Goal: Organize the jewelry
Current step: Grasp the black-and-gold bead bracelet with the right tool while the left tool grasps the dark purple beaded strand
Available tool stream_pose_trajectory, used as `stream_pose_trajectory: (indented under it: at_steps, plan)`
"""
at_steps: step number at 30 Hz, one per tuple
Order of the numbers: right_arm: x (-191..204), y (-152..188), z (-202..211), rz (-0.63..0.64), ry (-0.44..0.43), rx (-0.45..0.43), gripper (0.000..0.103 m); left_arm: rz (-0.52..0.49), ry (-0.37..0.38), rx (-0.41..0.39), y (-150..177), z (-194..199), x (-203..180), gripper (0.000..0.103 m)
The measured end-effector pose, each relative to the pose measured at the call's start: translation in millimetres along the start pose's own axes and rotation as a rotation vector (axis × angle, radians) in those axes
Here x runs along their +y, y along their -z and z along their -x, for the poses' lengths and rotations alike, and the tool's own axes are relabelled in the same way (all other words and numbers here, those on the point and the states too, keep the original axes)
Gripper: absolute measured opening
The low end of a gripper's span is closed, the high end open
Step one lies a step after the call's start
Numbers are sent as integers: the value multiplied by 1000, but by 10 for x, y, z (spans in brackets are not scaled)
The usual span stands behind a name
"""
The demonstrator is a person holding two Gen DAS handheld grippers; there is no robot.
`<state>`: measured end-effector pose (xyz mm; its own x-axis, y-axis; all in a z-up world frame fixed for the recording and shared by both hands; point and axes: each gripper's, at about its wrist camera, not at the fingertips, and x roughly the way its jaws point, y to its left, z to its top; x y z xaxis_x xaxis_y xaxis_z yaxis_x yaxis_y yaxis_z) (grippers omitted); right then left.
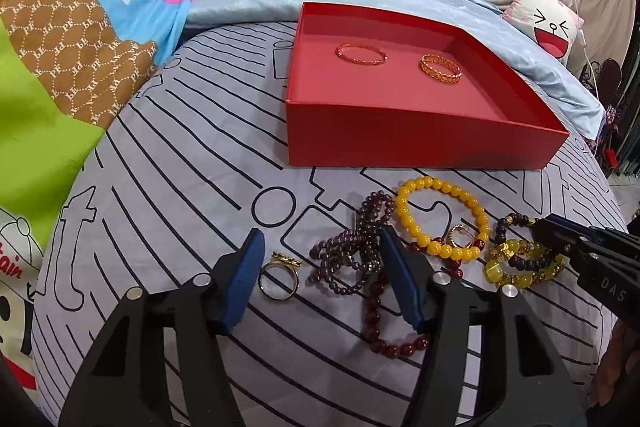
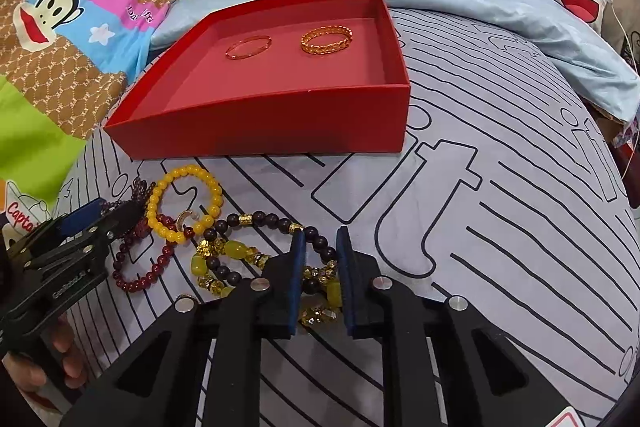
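The right gripper (image 2: 321,259) is closed on the dark-and-yellow beaded bracelets (image 2: 256,259), its blue pads pinching the strands at the right-hand end of the cluster; the bracelets lie on the striped bedcover (image 2: 500,187), just in front of the red box (image 2: 260,131). The left gripper (image 1: 320,267) stands part open with nothing pressed between its pads; the purple bead strand (image 1: 352,247) and a gold ring (image 1: 279,277) lie on the cover between and below its fingers. Beside these lie a yellow bead bracelet (image 1: 442,217) and a dark red bead bracelet (image 1: 384,323), touching or overlapping one another. Two gold bangles (image 1: 400,61) already rest flat on the box floor, side by side. The beaded pieces should be light, limp and elastic: they will drape and swing when lifted, and round polished beads may roll out of a shallow pinch. A hold across one or two strands, squarely on the beads, is advisable, away from neighbouring pieces to avoid dragging them. In the right wrist view the held cluster's long axis runs from upper left to lower right, into the jaws; as loops they have no true pointing direction. The ring is rigid and small and lies tilted on the soft cover.
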<state>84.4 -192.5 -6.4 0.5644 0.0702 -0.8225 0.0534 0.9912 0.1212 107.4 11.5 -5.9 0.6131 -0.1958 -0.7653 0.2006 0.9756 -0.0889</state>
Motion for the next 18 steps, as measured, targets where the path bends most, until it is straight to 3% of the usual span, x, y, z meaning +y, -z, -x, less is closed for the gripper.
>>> stream_pose_trajectory:
  at_steps: [3,8,18]
  plan:
    - [0,1,1,-5,-10,2,8,-6,10,0,-3,1,-21,47]
    - [-21,0,34,-20,-21,-2,8,-6,53,11,-7,10,-54,18]
    - [-17,-55,237,-26,-37,-45,8,-9,65,11,13,122,-123,11]
